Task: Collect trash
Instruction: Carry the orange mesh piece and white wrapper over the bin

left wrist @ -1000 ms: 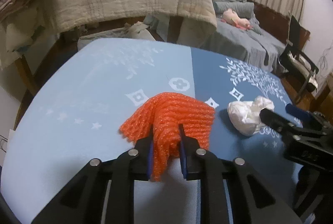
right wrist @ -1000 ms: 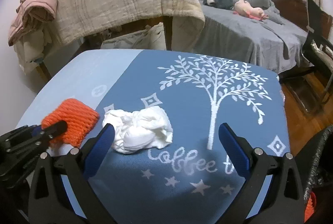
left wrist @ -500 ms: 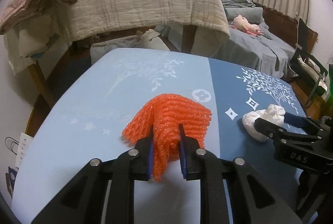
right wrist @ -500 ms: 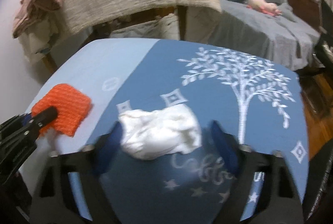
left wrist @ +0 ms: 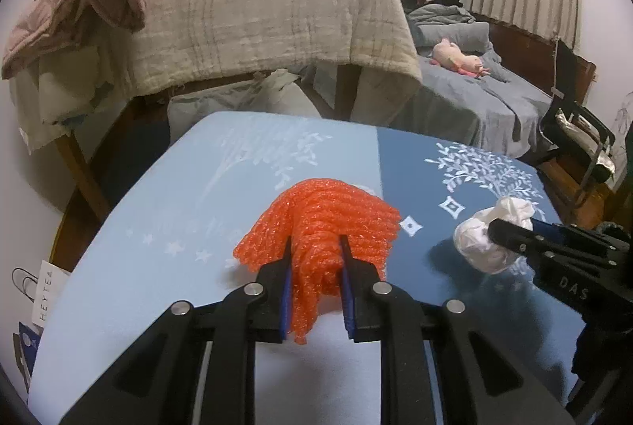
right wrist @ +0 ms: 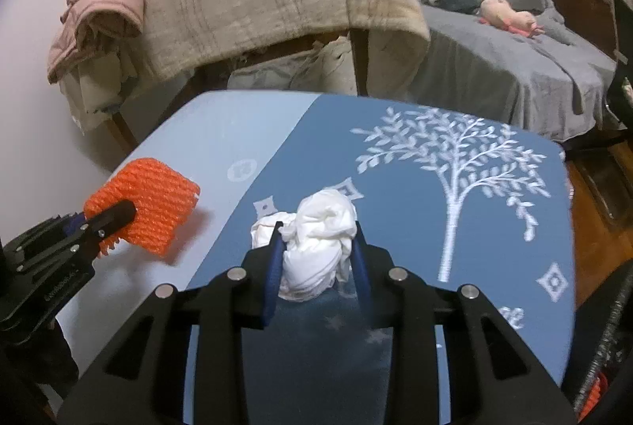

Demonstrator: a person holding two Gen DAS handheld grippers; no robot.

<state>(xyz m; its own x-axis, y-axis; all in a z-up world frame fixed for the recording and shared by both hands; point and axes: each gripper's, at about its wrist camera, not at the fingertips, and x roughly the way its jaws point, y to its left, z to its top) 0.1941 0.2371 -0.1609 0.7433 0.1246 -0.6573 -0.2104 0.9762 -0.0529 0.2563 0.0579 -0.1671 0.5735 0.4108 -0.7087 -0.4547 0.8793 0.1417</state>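
A table under a two-tone blue cloth point(left wrist: 190, 211) fills the near scene, its far edge facing a chair draped with a beige blanket point(left wrist: 273, 25). Over the cloth's pale left half, the left gripper point(left wrist: 315, 251) reaches forward, tongs narrowed onto an orange foam net point(left wrist: 328, 223) lifted clear of the cloth. To its right, over the dark half, the right gripper point(right wrist: 316, 243) points forward too, tongs pinched around a crumpled white tissue wad point(right wrist: 320, 231).
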